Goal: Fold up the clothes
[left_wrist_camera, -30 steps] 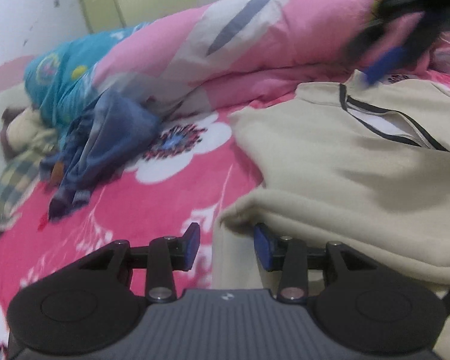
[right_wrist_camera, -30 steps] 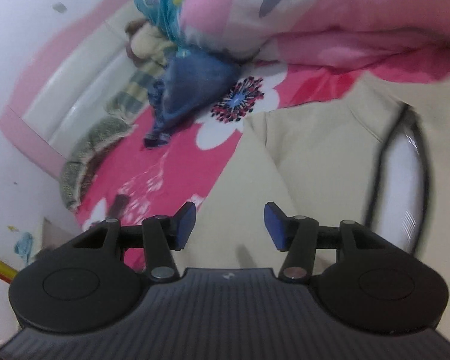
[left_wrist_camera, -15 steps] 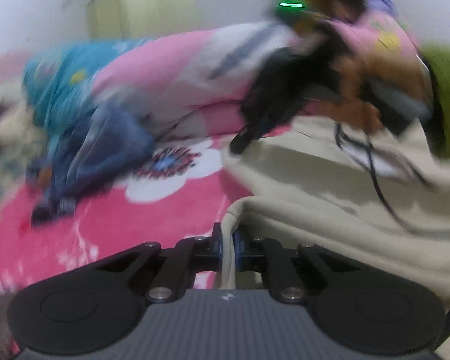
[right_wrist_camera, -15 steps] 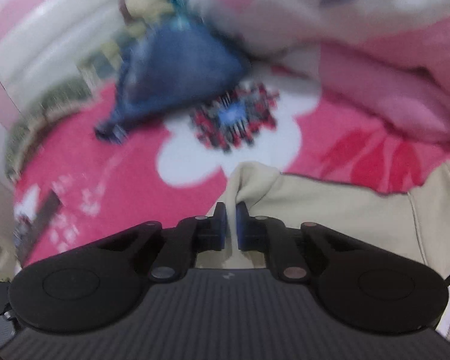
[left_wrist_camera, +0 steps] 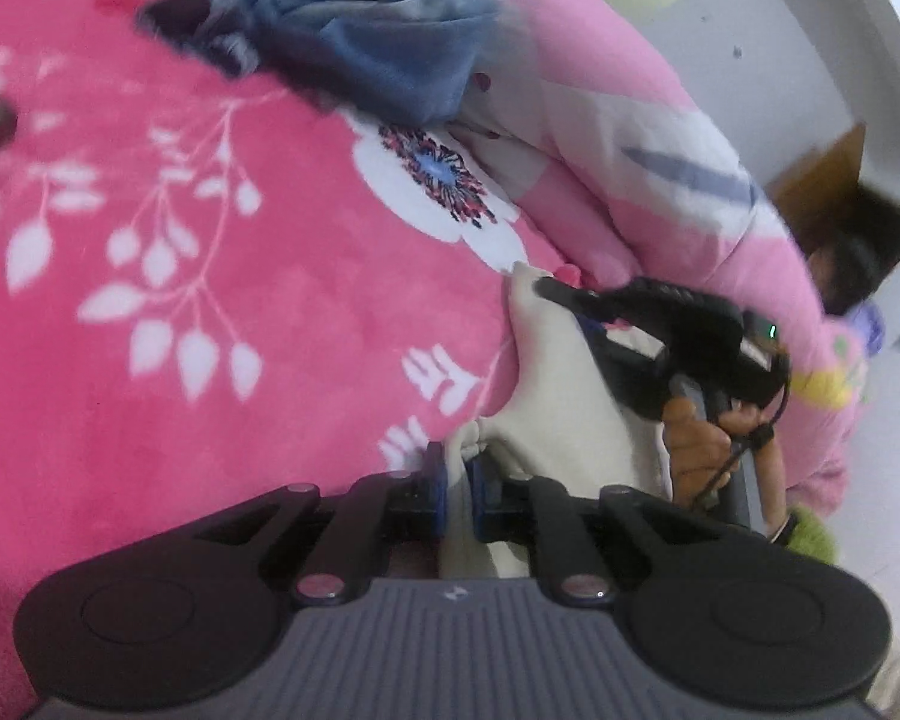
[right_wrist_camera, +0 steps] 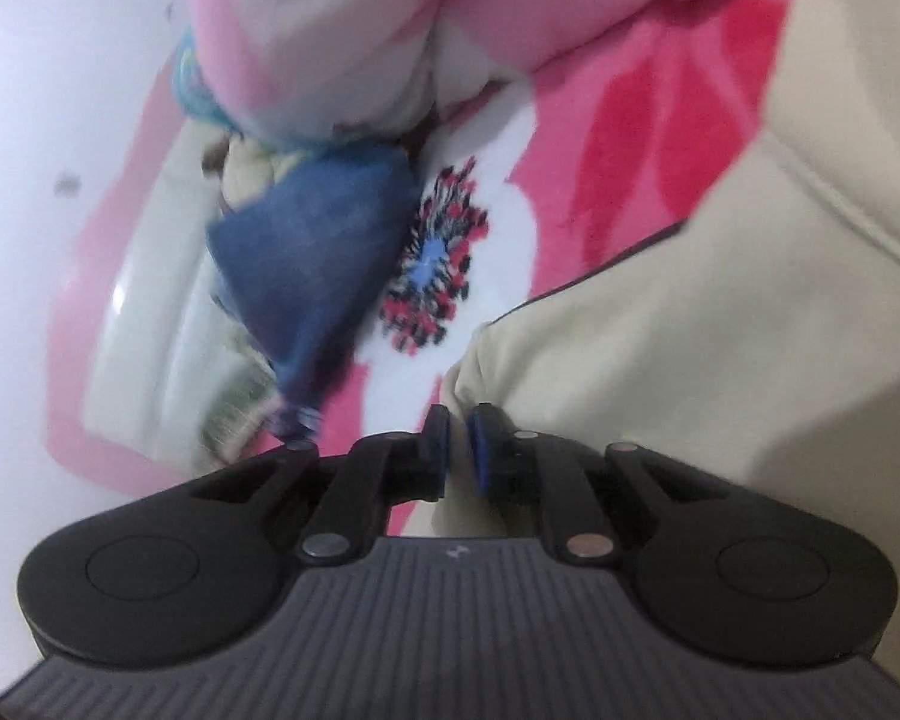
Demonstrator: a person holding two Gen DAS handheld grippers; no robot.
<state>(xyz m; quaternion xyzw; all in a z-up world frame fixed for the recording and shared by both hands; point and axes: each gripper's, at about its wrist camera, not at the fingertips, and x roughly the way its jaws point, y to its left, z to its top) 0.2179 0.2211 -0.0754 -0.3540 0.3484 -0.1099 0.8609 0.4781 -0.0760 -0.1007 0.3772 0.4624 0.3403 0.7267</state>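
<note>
A cream sweatshirt [right_wrist_camera: 720, 312] with a dark trim line lies on the pink floral bedspread [left_wrist_camera: 222, 312]. My left gripper [left_wrist_camera: 456, 483] is shut on a bunched edge of the cream sweatshirt [left_wrist_camera: 552, 396], which is lifted off the bed. In the left wrist view the other gripper, held in a hand [left_wrist_camera: 696, 438], pinches another corner of the cloth farther away. My right gripper [right_wrist_camera: 457, 450] is shut on a fold of the same garment near its edge.
A blue garment [left_wrist_camera: 378, 42] lies crumpled on the bedspread beyond the white flower print. A pink and white quilt [left_wrist_camera: 642, 138] is heaped along the far side. In the right wrist view a blue garment [right_wrist_camera: 306, 252] and a white headboard [right_wrist_camera: 150, 312] sit to the left.
Both grippers went from open to shut on the cream sweatshirt. They have since lifted and swung the cloth, and both views are now tilted.
</note>
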